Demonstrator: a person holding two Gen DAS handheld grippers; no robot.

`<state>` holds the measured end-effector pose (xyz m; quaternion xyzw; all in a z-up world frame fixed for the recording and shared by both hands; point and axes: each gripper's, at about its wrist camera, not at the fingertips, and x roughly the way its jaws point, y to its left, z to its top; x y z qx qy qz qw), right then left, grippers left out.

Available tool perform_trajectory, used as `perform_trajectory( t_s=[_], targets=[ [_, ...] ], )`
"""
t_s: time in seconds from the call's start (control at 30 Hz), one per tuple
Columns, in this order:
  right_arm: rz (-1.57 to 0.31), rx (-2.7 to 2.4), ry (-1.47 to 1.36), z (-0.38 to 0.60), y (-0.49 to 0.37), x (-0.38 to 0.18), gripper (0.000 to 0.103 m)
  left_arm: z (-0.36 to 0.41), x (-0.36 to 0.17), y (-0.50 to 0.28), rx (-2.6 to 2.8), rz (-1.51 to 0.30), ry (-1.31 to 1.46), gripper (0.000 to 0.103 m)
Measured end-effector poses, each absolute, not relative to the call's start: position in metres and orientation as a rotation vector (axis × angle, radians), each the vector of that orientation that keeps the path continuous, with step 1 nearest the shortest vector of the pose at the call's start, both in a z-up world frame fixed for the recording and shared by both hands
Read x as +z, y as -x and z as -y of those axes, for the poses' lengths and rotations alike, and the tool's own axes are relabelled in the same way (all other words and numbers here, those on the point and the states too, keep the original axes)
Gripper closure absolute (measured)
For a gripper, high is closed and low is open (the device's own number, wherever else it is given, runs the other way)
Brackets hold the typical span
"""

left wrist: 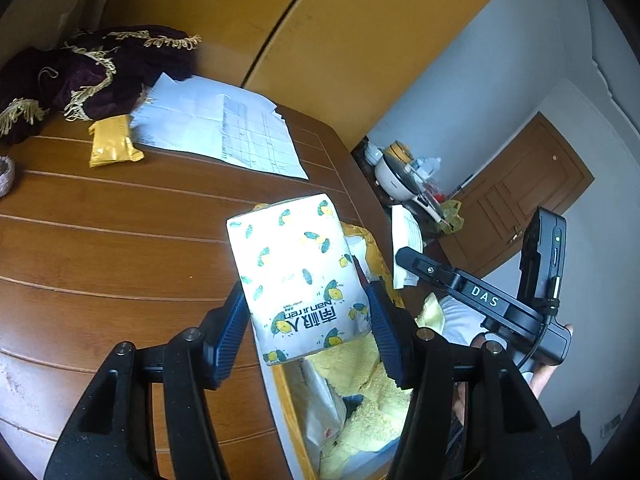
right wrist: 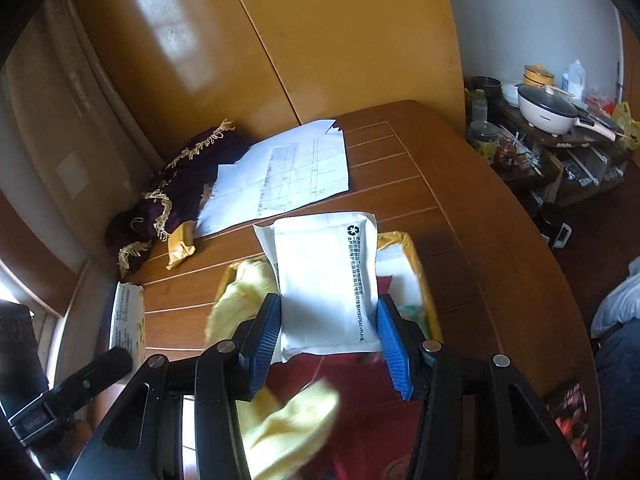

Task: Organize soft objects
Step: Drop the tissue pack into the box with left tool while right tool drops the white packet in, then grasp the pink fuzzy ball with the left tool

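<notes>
Up close, left gripper (left wrist: 306,330) clamped on a tissue pack (left wrist: 298,276) printed with lemons, blue pads (left wrist: 230,334) pressed against both its sides, pack held tilted above the near edge of the wooden table (left wrist: 120,240) and over the yellow box (left wrist: 286,404) just below

Right gripper (right wrist: 328,334) clamped likewise on a white padded mailer (right wrist: 326,280) with black print down its right side, held above the same yellow box (right wrist: 414,256)

Inside the box: a pale yellow towel (left wrist: 376,392), some white plastic wrapping, something red under the mailer in the right wrist view, not clear what

Farther back on the table: printed paper sheets (left wrist: 216,128), a small gold packet (left wrist: 112,142) just left of them, a dark purple fringed cloth (left wrist: 80,76) bunched at the far left against the yellow cupboard (right wrist: 320,40)

Beyond the table's right edge, a low shelf with a white electric pot (right wrist: 548,110), jars and bottles

Part of a hand (left wrist: 538,372) visible behind the right gripper's black body in the left wrist view
</notes>
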<state>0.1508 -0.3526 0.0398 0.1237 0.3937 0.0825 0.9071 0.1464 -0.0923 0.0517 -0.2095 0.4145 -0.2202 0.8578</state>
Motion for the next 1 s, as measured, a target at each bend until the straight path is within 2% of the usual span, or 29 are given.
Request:
perform_trajectory(
  t_s=[0.37, 0.83, 1.0],
  targets=[
    [-0.915, 0.227, -0.244, 0.36, -0.177, -0.005, 0.053, 0.171, 0.034, -0.203, -0.491, -0.992, 0.252, 0.046],
    [-0.878, 0.228, -0.371, 0.387, -0.174, -0.003, 0.048, 0.178, 0.017, -0.219, -0.452, -1.011, 0.307, 0.045],
    [-0.833, 0.268, -0.389, 0.386, -0.17, 0.003, 0.043, 0.162, 0.021, -0.214, -0.548, -1.011, 0.438, 0.038]
  ],
)
